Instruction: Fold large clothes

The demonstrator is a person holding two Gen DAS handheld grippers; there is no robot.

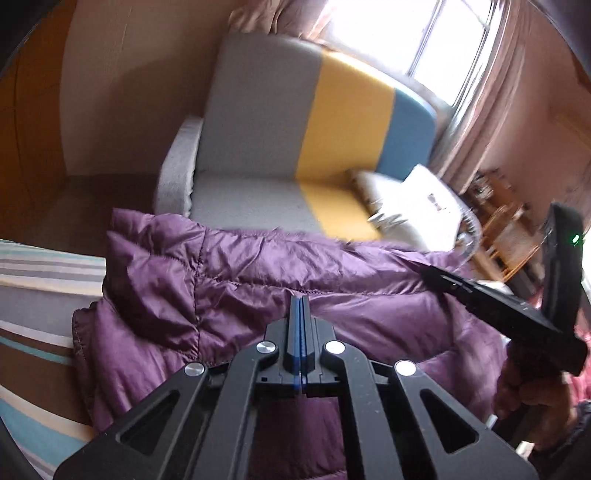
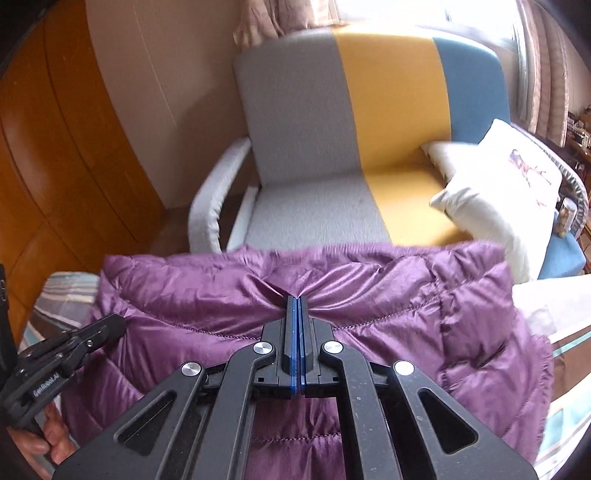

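Observation:
A purple quilted puffer jacket [image 1: 221,266] lies spread over a striped bedspread [image 1: 37,280]. My left gripper [image 1: 301,297] is shut, its blue pads pressed together on a ridge of the jacket's fabric. At the right of the left wrist view, my right gripper [image 1: 423,268] reaches onto the same garment. In the right wrist view the jacket [image 2: 406,295] puckers into my right gripper [image 2: 297,297], which is shut on a pinch of it. My left gripper [image 2: 120,320] shows at the lower left of that view, tips on the jacket, held by a hand [image 2: 55,435].
Beyond the bed stands a grey, yellow and blue sofa [image 2: 295,129] with a white cushion [image 2: 498,184] on its right end. A wooden wardrobe [image 2: 55,147] rises at the left. Curtains and a bright window [image 1: 424,33] are behind the sofa.

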